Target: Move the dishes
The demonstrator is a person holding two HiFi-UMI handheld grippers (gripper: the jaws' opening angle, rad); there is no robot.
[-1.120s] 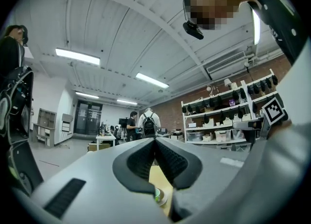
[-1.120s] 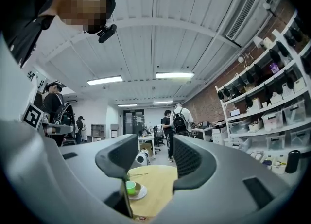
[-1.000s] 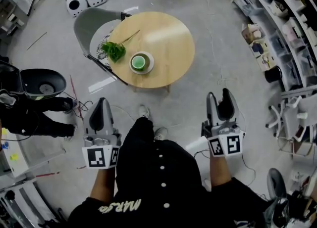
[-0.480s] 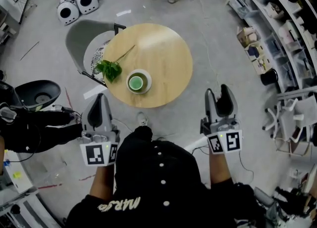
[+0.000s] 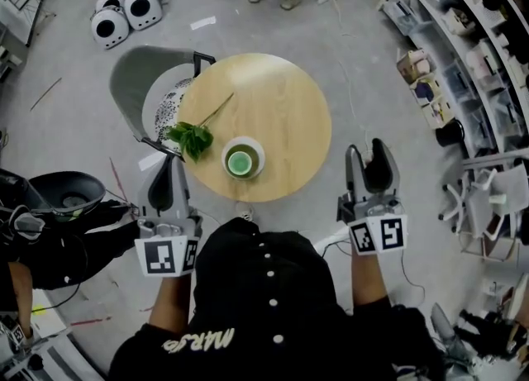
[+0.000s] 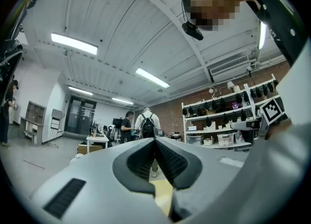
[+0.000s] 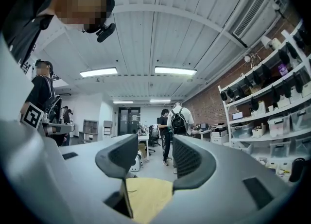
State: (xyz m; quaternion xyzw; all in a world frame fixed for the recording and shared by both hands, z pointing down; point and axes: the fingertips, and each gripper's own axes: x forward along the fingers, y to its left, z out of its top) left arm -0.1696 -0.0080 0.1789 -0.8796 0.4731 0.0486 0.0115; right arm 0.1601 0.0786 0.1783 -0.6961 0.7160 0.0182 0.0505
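1. Two handheld grippers sit low in my head view, one on either side of the person's dark top. Neither touches anything.
2. On the left gripper (image 5: pixel 170 174), its own view shows the dark ribbed pads (image 6: pixel 172 162) pressed together with nothing between them.
3. On the right gripper (image 5: pixel 366 154) the jaws are spread, and the gap holds only the room beyond (people standing, shelving along a brick wall).
4. The dishes are a green cup (image 5: pixel 241 160) standing on a round white saucer (image 5: pixel 227 149). They rest on the round light-wood table (image 5: pixel 285 102), close to its near edge and apart from both grippers.
5. A leafy green sprig (image 5: pixel 192 138) lies just left of the saucer — leaves at the table's rim, thin stem angled towards the centre.
6. A grey shell chair (image 5: pixel 132 82) stands at the table's left side, its seat partly under the tabletop.
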